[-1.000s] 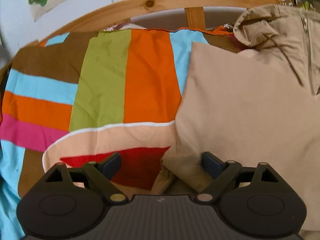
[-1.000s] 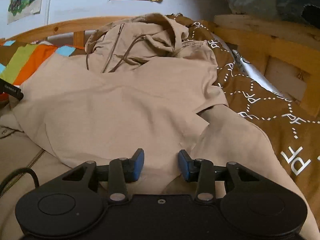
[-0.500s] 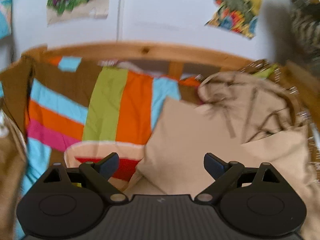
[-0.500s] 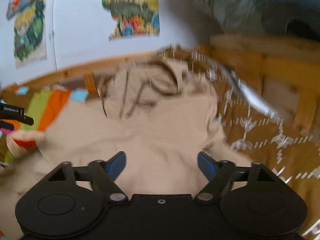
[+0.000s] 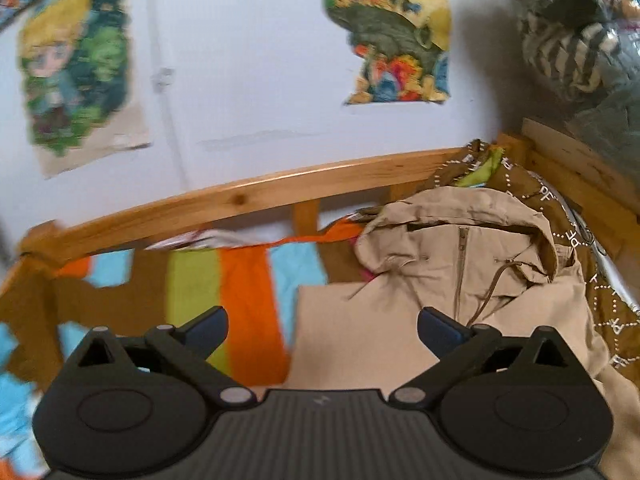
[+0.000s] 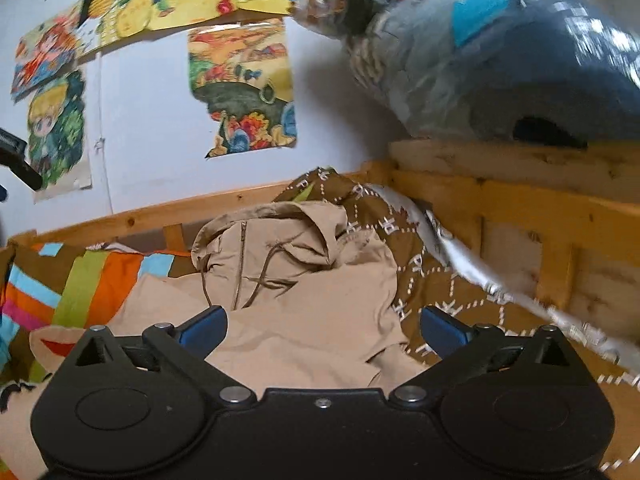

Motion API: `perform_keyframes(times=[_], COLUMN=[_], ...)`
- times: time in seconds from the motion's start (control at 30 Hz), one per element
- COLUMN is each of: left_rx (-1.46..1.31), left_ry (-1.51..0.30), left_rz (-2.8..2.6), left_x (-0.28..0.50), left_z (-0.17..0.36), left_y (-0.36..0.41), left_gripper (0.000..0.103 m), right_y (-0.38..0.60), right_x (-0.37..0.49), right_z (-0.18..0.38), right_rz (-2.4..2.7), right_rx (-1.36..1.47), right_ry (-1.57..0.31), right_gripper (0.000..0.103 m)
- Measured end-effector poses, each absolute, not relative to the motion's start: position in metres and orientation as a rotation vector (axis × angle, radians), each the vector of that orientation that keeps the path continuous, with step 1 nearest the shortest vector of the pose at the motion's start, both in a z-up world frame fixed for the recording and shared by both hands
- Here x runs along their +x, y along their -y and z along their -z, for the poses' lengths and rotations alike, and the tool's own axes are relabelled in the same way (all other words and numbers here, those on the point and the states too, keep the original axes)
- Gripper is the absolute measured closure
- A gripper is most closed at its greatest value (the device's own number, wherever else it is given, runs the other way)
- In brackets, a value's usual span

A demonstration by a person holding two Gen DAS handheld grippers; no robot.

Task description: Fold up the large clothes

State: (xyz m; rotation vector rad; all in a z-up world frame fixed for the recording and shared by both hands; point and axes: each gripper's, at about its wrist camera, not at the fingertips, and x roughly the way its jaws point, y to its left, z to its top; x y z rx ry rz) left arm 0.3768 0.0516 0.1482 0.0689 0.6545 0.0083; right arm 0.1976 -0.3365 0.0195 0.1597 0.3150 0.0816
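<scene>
Wooden bed (image 5: pixel 256 196): striped cover (image 5: pixel 240 292), beige jacket (image 6: pixel 304 304).

Tan jacket (image 6: pixel 304 320) lies on a multicoloured striped blanket (image 5: pixel 240 292) beside white-patterned brown cloth (image 6: pixel 432 280).

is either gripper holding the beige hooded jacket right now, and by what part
Nothing is held. Left gripper and right gripper have jaws wide apart, just opened, nothing between them; the beige hooded zip jacket lies loose on the bed.

Two raised wrist views, shared beige jacket (image 5: pixel 472 276).
</scene>
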Motion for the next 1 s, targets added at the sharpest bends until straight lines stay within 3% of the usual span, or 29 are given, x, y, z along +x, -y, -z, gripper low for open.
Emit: perform_keyframes(times=[0.17, 0.3, 0.47, 0.7, 0.8, 0.87, 0.9, 0.97, 1.0], left_rx=[0.086, 0.092, 0.109, 0.017, 0.012, 0.045, 0.058, 0.055, 0.039], left_ry=[-0.735, -0.696, -0.573, -0.553, -0.548, -0.558, -0.565, -0.579, -0.585], left_rz=[0.020, 0.024, 0.017, -0.036, -0.036, -0.034, -0.032, -0.011, 0.008], left_x=[0.422, 0.464, 0.516, 0.590, 0.607, 0.616, 0.620, 0.627, 0.630], left_z=[-0.078, -0.054, -0.038, -0.014, -0.004, 0.002, 0.004, 0.006, 0.007], left_y=[-0.055, -0.058, -0.049, -0.028, -0.016, -0.008, -0.004, 0.000, 0.000], left_gripper=[0.001, 0.001, 0.001, 0.010, 0.014, 0.024, 0.036, 0.064, 0.091], right_y=[0.338, 0.337, 0.323, 0.297, 0.293, 0.291, 0.289, 0.281, 0.279], right_x=[0.200, 0.225, 0.315, 0.435, 0.455, 0.462, 0.465, 0.474, 0.479], right_z=[0.001, 0.005, -0.025, -0.029, -0.022, -0.016, -0.014, -0.008, -0.005], right_rz=[-0.041, 0.006, -0.099, -0.123, -0.080, -0.081, -0.089, -0.088, -0.087], right_rx=[0.094, 0.056, -0.078, -0.222, -0.223, -0.192, -0.200, -0.259, -0.279], right_ry=[-0.311, -0.339, -0.320, -0.307, -0.293, -0.289, -0.289, -0.285, -0.290], right_gripper=[0.001, 0.003, 0.003, 0.019, 0.020, 0.021, 0.025, 0.034, 0.045])
